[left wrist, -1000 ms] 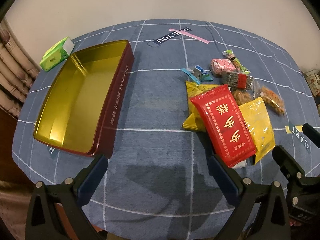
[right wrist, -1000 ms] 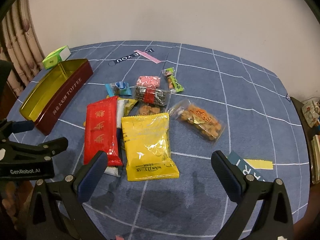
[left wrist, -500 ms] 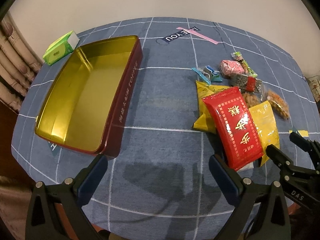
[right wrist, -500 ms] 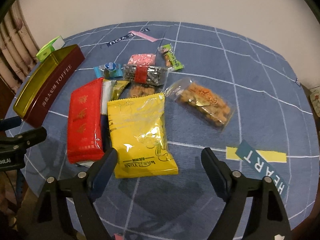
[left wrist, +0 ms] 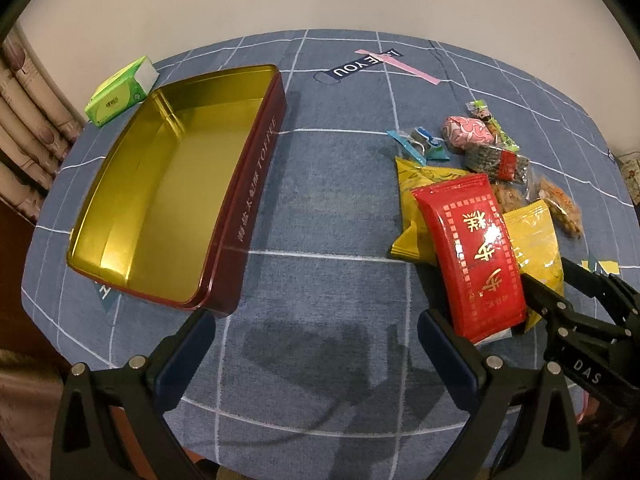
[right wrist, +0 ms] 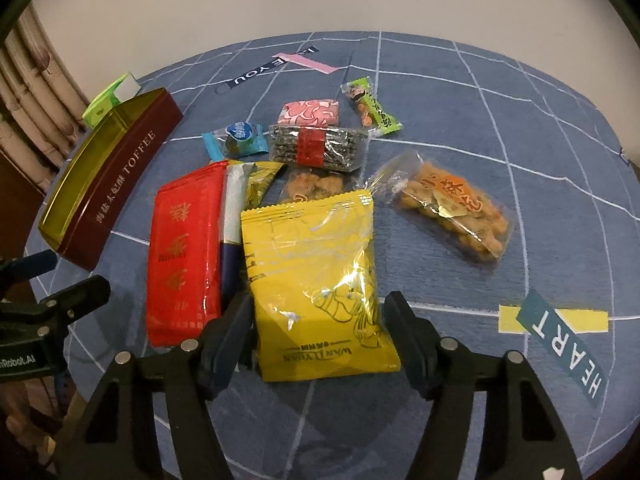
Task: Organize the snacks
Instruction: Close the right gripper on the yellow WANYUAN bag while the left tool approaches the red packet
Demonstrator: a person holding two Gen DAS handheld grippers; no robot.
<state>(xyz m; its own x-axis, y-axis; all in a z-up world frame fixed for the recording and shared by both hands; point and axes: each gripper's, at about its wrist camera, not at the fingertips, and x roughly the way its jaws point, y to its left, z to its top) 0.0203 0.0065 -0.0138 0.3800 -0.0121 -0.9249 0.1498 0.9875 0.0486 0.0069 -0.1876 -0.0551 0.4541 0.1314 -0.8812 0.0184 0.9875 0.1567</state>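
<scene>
The yellow snack bag [right wrist: 320,280] is a crinkled foil pillow pack with a serrated top edge, a line drawing and printed lettering near its bottom seam. It lies flat on the blue checked tablecloth [right wrist: 460,100], at the near end of the snack pile, its left edge over a white and blue packet beside the red packet [right wrist: 184,252]. Behind it lie small sweets and a clear bag of fried snacks [right wrist: 452,210]. The open toffee tin [left wrist: 160,204], gold inside and maroon outside, sits well apart to the left.

The right gripper [right wrist: 320,332] straddles the bag's lower half; its jaws have just been closing, and the pads stand at the bag's edges without clearly pressing. A second ago they stood wide and short of the bag, so the gripper has come down over it. The left gripper [left wrist: 316,352] hangs wide open over bare cloth, much as before.
</scene>
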